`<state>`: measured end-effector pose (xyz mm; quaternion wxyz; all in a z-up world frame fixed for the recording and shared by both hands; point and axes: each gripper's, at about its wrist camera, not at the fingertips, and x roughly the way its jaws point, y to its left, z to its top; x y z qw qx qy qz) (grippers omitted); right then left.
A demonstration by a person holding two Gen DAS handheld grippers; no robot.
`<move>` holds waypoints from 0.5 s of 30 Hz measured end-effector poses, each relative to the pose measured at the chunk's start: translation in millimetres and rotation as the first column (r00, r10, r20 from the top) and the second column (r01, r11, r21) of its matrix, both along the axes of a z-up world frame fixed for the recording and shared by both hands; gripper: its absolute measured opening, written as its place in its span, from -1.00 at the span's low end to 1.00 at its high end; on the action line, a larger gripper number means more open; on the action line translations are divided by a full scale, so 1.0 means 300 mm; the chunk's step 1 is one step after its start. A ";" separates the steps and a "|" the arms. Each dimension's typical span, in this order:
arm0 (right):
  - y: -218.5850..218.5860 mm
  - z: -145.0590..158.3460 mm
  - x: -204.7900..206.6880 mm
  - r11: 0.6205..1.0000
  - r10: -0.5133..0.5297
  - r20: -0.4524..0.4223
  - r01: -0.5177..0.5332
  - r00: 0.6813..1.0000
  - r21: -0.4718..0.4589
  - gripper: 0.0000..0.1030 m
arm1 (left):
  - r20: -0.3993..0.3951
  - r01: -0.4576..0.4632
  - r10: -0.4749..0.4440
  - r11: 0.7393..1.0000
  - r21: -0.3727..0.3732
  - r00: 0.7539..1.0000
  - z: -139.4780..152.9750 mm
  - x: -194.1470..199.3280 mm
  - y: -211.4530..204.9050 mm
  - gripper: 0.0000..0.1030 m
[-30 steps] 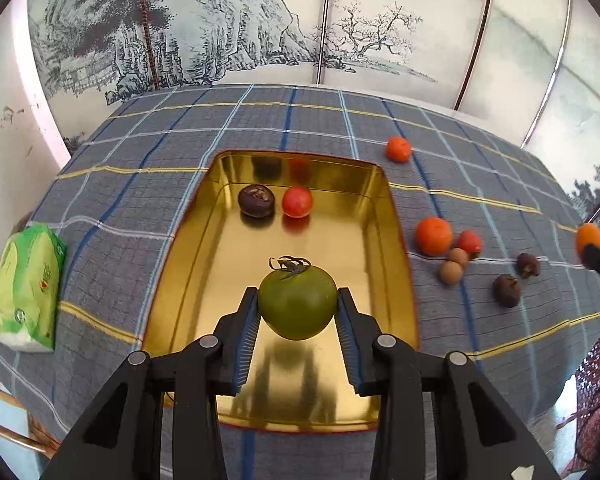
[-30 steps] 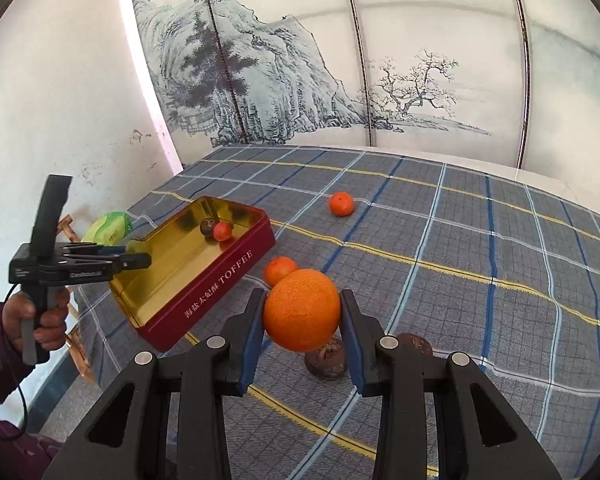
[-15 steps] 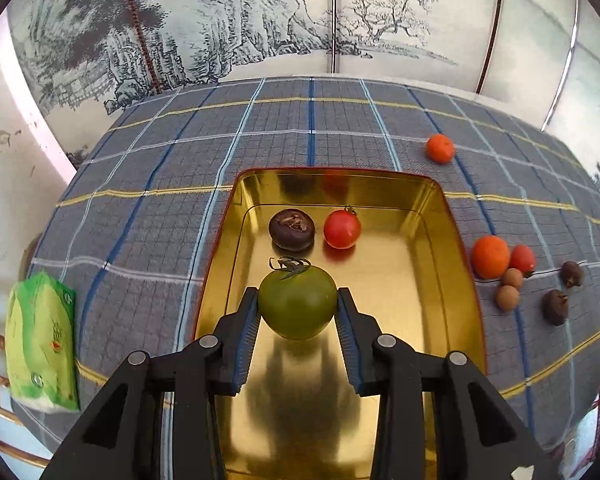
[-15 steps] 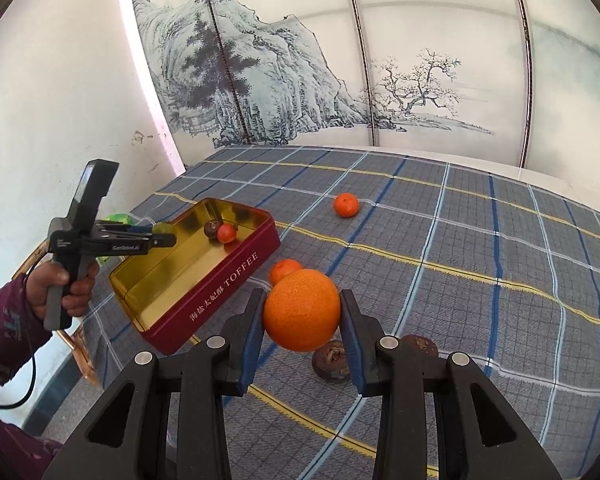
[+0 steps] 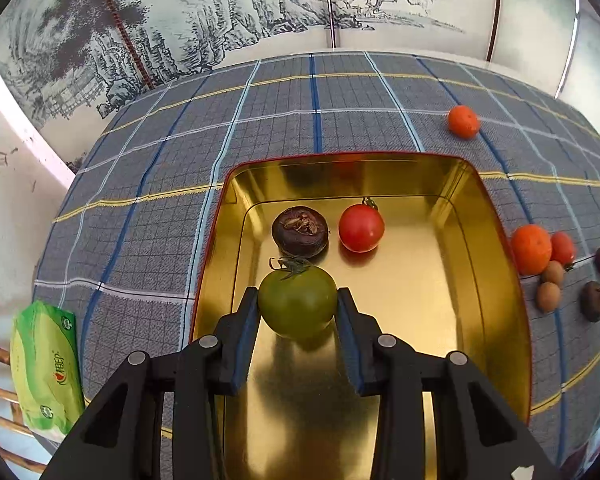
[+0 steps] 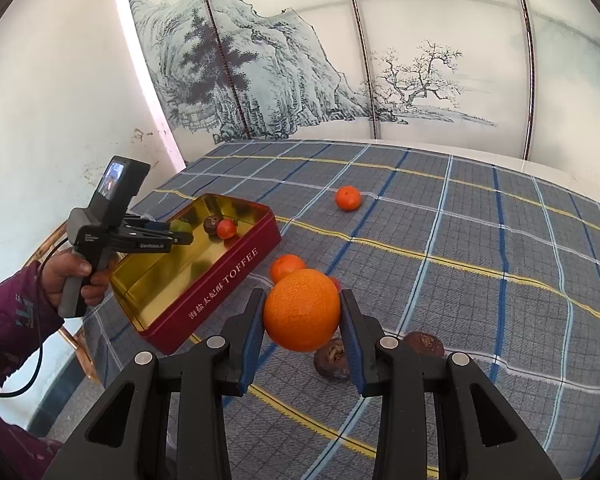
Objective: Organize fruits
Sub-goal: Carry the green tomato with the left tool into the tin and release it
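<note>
Left gripper point(image 5: 298, 308) jaws gripping green tomato point(image 5: 297, 305) over tin point(image 5: 495, 236) (right gripper point(image 6: 301, 314): orange point(image 6: 301, 310))

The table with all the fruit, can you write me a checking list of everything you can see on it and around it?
Surface: plaid tablecloth covers the table.
Job's things: gold tin holds a red tomato and a dark fruit. Loose on the cloth: small oranges, little brown and dark fruits.
Clutter: green packet at the table's left edge.
Grippers: left gripper shut on a green tomato above the tin; right gripper shut on a big orange.
Cables: black cable hangs from the left gripper's handle.
Surroundings: painted landscape screen, white wall.
</note>
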<state>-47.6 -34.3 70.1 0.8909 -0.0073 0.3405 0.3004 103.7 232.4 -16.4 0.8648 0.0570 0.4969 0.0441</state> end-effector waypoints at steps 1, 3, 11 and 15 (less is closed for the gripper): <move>0.000 0.000 0.000 1.000 0.000 0.000 0.000 1.000 0.000 -0.28 | -0.001 0.002 -0.002 1.000 0.005 1.000 -0.003 0.004 -0.001 -0.34; 0.001 0.000 0.000 1.000 0.000 0.001 0.000 1.000 -0.002 -0.28 | -0.004 0.004 -0.004 1.000 0.014 1.000 -0.010 0.011 -0.002 -0.34; 0.013 -0.004 -0.001 1.000 0.003 -0.002 -0.003 1.000 -0.005 -0.28 | -0.002 -0.013 0.013 1.000 0.028 1.000 -0.021 0.029 0.008 -0.33; 0.031 -0.012 -0.004 1.000 0.008 -0.004 -0.008 1.000 -0.010 -0.28 | 0.012 -0.012 0.011 0.999 0.041 1.000 -0.013 0.030 0.007 -0.33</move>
